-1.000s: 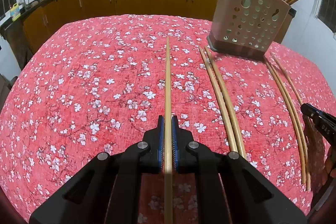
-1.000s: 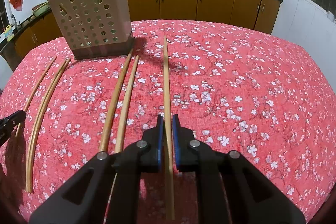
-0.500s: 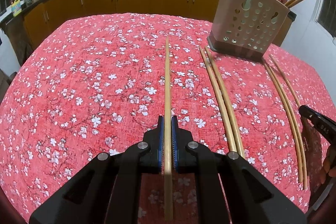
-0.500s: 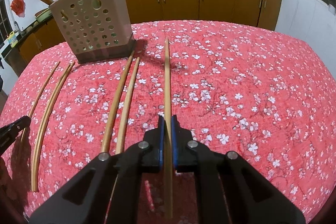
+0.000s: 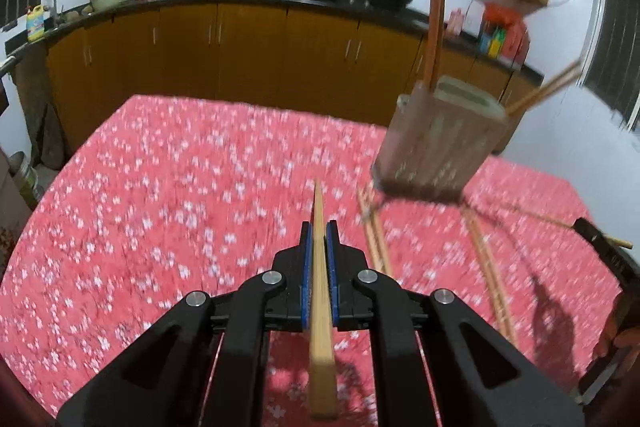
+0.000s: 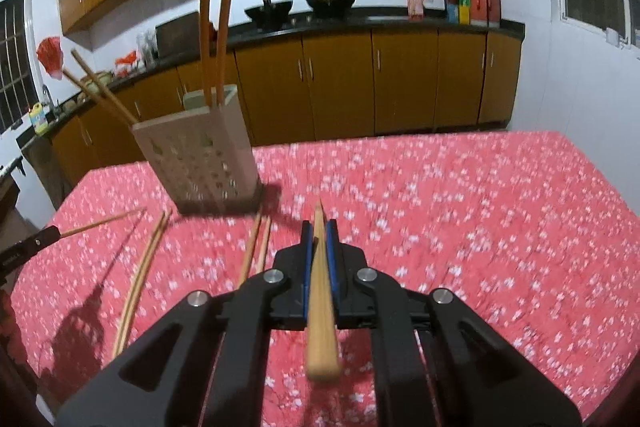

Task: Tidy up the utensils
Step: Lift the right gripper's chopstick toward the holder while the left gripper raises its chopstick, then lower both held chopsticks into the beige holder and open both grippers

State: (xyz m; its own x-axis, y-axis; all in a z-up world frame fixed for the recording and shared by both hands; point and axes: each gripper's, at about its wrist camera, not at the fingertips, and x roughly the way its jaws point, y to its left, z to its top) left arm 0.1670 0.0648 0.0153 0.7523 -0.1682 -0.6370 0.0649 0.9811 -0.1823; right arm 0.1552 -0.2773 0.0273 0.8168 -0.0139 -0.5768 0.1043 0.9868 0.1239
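1. Left gripper (image 5: 319, 239): jaws clamped on a square chopstick (image 5: 320, 291), lifted above the tablecloth (image 5: 168, 211).
2. Right gripper (image 6: 319, 239): jaws clamped on a round chopstick (image 6: 320, 311), also lifted.
3. Utensil holder (image 6: 200, 159): beyond both, four loose chopsticks (image 6: 138, 279) lying before it.

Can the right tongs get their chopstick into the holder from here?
Probably yes. The right tongs are shut on a chopstick, lifted off the cloth, and the holder stands ahead-left with its top open beside the two upright sticks; nothing lies between.
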